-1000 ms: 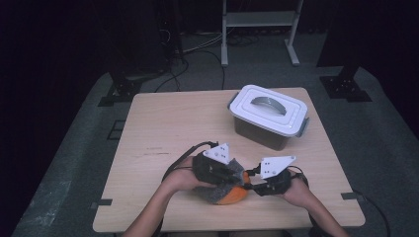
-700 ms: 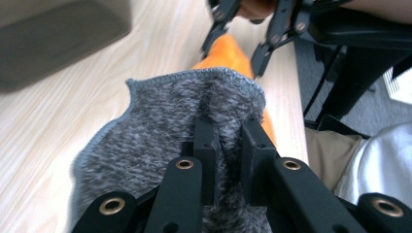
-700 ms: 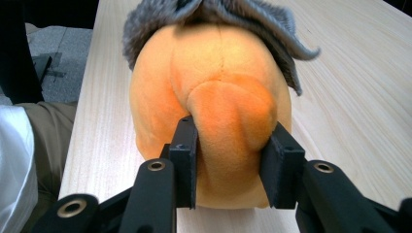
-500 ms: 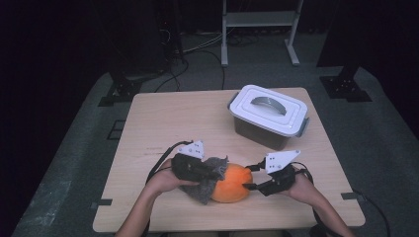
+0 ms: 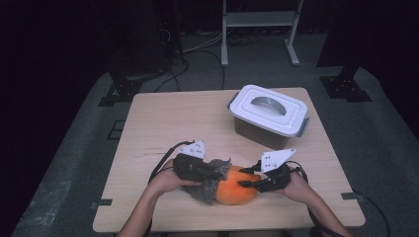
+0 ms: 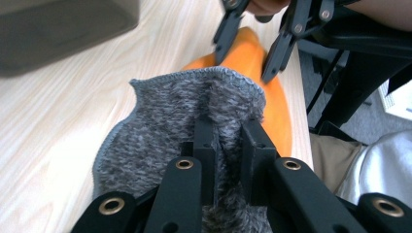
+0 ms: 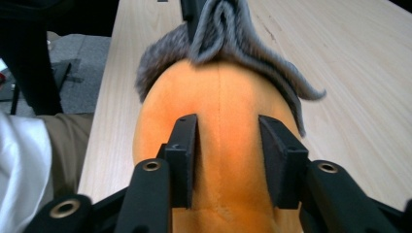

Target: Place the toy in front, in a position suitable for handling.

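High view: looks forward and down from above the person's side of the table (image 5: 163,118); far enough to take in the whole top, with the orange plush (image 5: 236,191) at the near edge.
Left gripper view: rides the left gripper (image 6: 227,145), very close to the grey knit cover (image 6: 175,116), facing along it toward the orange plush (image 6: 277,104) and the right gripper (image 6: 248,53) beyond.
Right gripper view: rides the right gripper (image 7: 228,145), close against the orange plush (image 7: 218,111), facing the opposite way, toward the grey knit cover (image 7: 228,29).
Shared: all three take in the orange plush, the grey knit cover (image 5: 210,178) and the tabletop beside them.
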Tool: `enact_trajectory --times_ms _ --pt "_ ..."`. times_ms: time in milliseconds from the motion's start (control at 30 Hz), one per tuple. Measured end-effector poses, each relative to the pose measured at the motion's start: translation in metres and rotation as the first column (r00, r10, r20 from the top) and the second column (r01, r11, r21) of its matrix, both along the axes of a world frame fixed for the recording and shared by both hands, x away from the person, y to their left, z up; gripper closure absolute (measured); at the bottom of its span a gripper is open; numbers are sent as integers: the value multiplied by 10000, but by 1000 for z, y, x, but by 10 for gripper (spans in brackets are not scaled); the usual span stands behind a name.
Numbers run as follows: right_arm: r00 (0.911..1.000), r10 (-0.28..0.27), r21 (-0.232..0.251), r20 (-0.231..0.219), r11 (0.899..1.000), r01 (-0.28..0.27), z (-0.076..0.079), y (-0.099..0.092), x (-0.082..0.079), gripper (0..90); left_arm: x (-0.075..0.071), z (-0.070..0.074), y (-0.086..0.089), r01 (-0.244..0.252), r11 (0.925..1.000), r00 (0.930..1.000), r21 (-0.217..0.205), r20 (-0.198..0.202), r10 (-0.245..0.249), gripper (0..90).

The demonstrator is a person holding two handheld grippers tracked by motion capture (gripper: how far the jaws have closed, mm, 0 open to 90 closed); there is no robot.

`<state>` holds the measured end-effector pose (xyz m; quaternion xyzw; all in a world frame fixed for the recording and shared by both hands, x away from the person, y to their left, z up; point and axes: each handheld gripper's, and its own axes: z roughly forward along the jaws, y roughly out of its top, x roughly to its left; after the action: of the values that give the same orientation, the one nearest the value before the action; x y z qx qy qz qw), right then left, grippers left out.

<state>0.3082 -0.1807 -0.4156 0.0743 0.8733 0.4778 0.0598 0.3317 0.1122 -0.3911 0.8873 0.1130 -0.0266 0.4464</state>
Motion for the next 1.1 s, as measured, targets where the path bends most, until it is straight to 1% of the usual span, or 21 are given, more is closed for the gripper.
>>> enact_trajectory --times_ms 33,100,133,167,233,300,333,400,433,467,533,567,633,700,800,867,900,933,1000,1067,1100 --pt "10000 -7 24 -7 10000 7 -1 -3 0 607 0 -2 2 -33 10000 10000 0 -45 33 790" --pt "9999 -55 84 -85 9999 56 -1 -7 1 602 1 -4 4 -49 9997 9998 -239 -191 44 789" --pt "9998 -76 103 -161 9999 78 -1 -7 1 588 1 -5 2 -87 9997 9998 -239 -193 82 790" --pt "9997 -111 94 -225 9999 113 0 -6 1 553 0 -4 1 -73 9997 9999 -236 -146 69 790" --pt "9993 -252 132 -282 9996 256 5 -4 0 453 0 -2 -3 -8 9998 10000 -181 -68 7 790" --pt "9991 -282 352 -318 9989 293 13 0 -1 393 0 0 -6 31 9998 10000 -186 -92 -33 790" --pt "9992 -203 383 -334 9990 216 15 3 -3 370 0 1 -8 91 9998 9999 -202 -47 -92 790" --pt "9999 -92 -69 -60 9999 92 17 12 -5 348 1 3 -11 169 9998 9998 -120 43 -169 790" --pt "10000 -73 -319 10 9995 74 15 16 -5 349 1 4 -11 169 9998 9998 -105 76 -168 790" --pt "9999 -103 -423 -14 9991 102 12 18 -5 371 1 4 -11 177 9998 9998 -66 94 -176 790" --pt "9999 -117 -389 -78 9992 114 8 18 -2 448 0 4 -7 141 9998 9999 -157 22 -141 789" --pt "9999 -114 -352 -55 9993 112 7 16 -2 483 0 3 -5 95 9996 9999 -284 -78 -97 790" --pt "9999 -53 -299 90 9995 55 5 12 -2 525 0 2 -1 153 9995 9998 -286 -98 -156 790" --pt "9998 -136 -261 111 9996 139 4 7 -2 541 -1 -1 2 169 9994 9996 -300 -202 -175 789" --pt "9996 -279 -149 105 9995 281 3 -1 1 549 -3 -5 4 271 9978 9989 -599 -358 -293 785" --pt "9992 -359 33 -161 9993 359 2 -5 3 545 -3 -7 1 379 9959 9984 -820 -396 -412 784" --pt "9990 -324 125 -312 9994 328 1 -6 4 534 -3 -7 -3 423 9960 9981 -790 -404 -455 784" --pt "9985 -305 145 -457 9994 312 2 -5 5 502 -3 -8 -6 486 9962 9978 -724 -411 -517 784" --pt "9975 -340 -18 -618 9994 339 5 0 4 398 -2 -7 -13 529 9968 9978 -607 -368 -552 785" --pt "9982 -466 -425 -368 9981 451 12 6 -1 309 -1 -5 -16 507 9959 9977 -744 -420 -539 785" --pt "9986 -450 -483 -273 9979 437 16 8 -2 279 0 -5 -17 590 9950 9970 -802 -446 -627 786"
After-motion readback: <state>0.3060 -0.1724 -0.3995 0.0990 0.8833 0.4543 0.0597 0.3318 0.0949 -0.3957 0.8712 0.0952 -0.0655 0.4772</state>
